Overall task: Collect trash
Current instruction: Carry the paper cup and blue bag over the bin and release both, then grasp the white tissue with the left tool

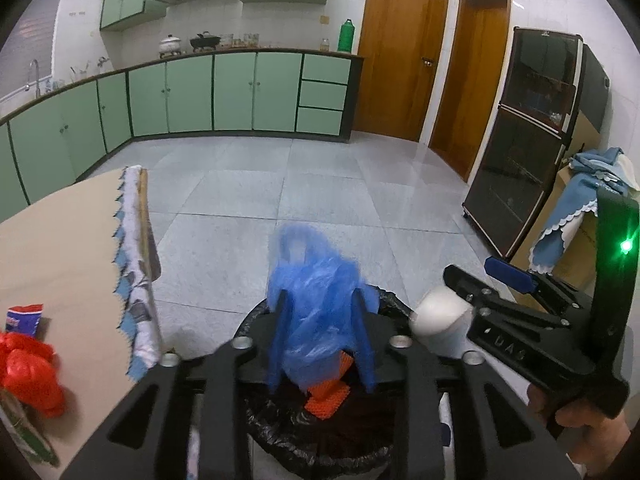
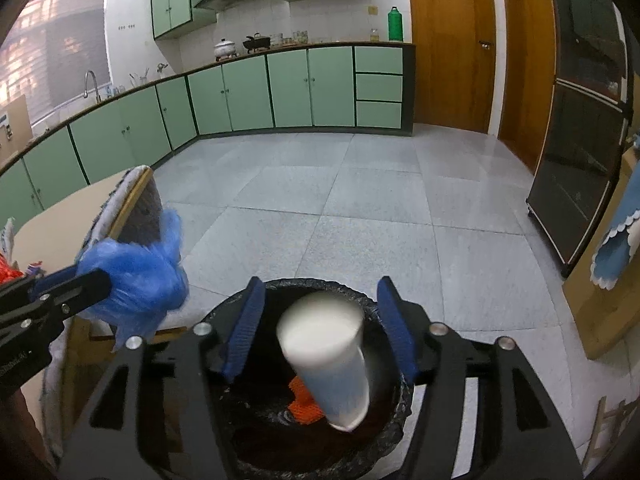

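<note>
Left wrist: my left gripper (image 1: 322,344) pinches the blue bag (image 1: 316,300) over the bin (image 1: 280,444).
Right wrist: my right gripper (image 2: 320,328) is spread, the cup (image 2: 328,364) blurred between its fingers.

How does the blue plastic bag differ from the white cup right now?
The blue plastic bag is soft, crumpled and translucent; the white cup is rigid, smooth and opaque. The bag is pinched in the left gripper, while the cup sits blurred between the right gripper's spread fingers, seemingly released. Both are over the black-lined trash bin.
</note>
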`<act>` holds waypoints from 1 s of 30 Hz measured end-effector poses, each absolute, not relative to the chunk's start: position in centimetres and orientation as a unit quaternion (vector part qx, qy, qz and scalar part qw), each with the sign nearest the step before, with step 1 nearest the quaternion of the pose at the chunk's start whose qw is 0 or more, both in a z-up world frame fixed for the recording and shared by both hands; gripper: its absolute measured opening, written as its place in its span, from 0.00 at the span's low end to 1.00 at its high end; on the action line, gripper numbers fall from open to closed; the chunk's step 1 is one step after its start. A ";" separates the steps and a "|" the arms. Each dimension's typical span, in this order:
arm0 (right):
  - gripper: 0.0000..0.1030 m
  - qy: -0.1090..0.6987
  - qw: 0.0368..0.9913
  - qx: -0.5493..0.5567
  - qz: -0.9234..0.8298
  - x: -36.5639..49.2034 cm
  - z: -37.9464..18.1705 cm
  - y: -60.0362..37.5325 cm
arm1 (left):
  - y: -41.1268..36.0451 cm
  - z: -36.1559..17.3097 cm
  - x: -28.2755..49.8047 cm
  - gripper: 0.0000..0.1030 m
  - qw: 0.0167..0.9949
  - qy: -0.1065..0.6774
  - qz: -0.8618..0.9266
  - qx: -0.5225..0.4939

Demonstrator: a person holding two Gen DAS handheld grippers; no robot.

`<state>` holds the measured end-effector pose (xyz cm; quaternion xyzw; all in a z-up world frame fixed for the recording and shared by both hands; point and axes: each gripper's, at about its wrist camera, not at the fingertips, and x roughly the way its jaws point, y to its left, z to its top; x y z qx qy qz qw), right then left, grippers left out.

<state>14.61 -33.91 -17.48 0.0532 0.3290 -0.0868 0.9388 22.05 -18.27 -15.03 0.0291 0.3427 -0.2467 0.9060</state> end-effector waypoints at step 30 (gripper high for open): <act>0.95 0.279 0.959 0.053 -0.010 9.5 -9.9 -22.3 | 0.2 -6.6 12.7 0.87 0.967 0.237 -0.092 -0.008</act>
